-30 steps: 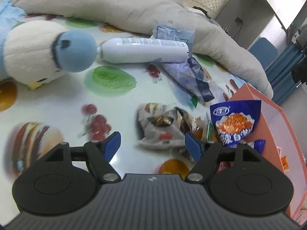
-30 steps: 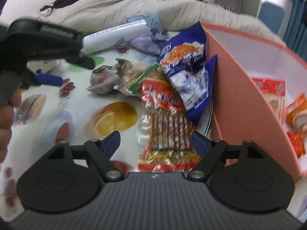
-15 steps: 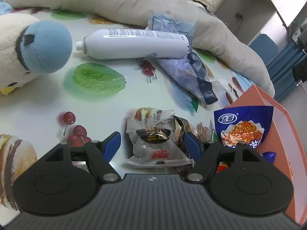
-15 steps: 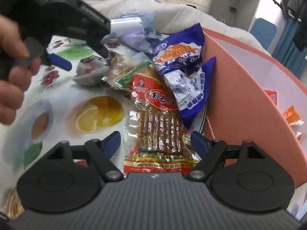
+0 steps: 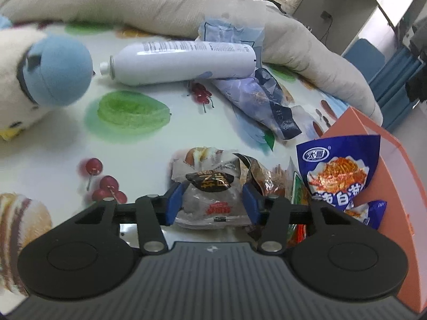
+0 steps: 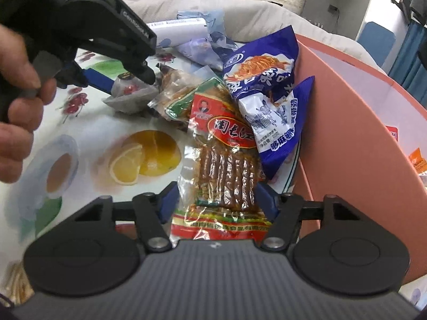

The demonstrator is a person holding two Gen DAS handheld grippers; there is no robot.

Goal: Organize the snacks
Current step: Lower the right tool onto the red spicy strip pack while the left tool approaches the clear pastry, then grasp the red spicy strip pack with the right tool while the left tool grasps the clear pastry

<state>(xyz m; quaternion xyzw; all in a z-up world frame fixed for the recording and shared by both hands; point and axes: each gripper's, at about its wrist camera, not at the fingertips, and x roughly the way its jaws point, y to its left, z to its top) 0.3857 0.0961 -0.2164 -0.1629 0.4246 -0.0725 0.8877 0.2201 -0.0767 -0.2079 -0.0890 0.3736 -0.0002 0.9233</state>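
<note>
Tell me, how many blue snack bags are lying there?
2. A larger blue bag leans on the pink box; a smaller blue bag lies just below it against the same wall. More may be hidden in the pile.

Glossy printed oilcloth covers the table. Snack packets are of crinkled, shiny plastic film, one grey-clear packet translucent. The white spray can is smooth, with a satin sheen. The plush toy is of matt fleece, the beige quilt of soft matt cloth. The pink box appears as matt card.
</note>
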